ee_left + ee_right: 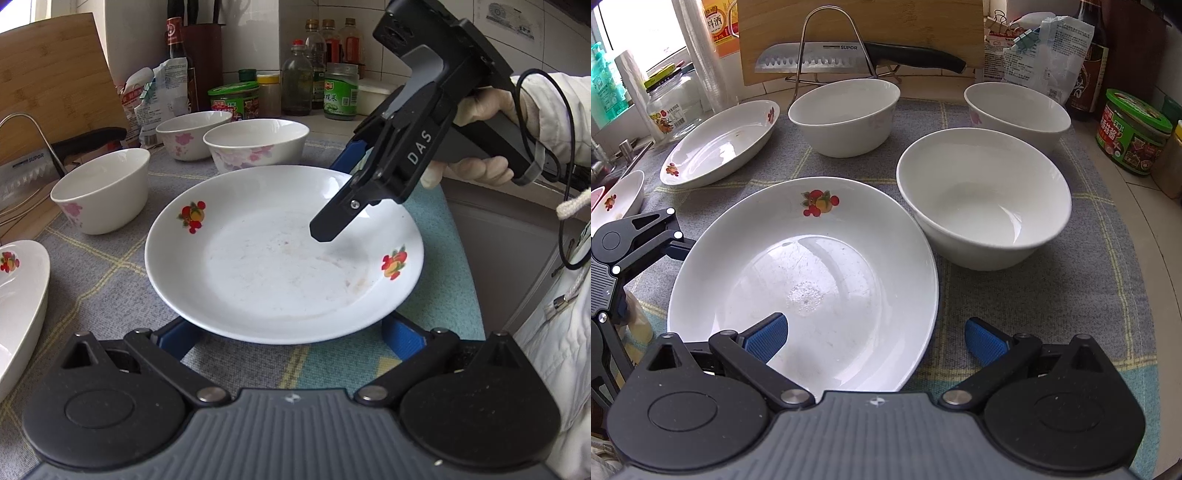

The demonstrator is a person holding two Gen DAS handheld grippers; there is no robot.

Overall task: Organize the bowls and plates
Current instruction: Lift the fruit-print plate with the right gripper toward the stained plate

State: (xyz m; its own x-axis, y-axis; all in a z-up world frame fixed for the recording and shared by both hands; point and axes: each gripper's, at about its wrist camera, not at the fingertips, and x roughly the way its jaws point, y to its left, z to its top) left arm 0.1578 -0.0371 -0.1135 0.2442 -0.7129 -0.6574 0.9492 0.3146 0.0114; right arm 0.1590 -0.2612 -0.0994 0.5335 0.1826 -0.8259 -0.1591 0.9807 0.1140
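Jaws agape astride plate (812, 258) rim

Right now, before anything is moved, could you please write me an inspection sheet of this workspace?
Surface: grey checked cloth over the counter, lying flat.
Job's things: round fruit-print plate nearest, with faint smears; three white bowls behind it; oval dish further left; another dish at the left edge.
Clutter: knife in a wire rack against a cutting board; jars and sauce bottles; food packets.
Grippers: left claw open, straddling the plate's near rim; right claw open, one finger above the plate, one outside the rim.
Cables: black cable looping from the right claw's handle.
Surroundings: tiled wall; window at left.
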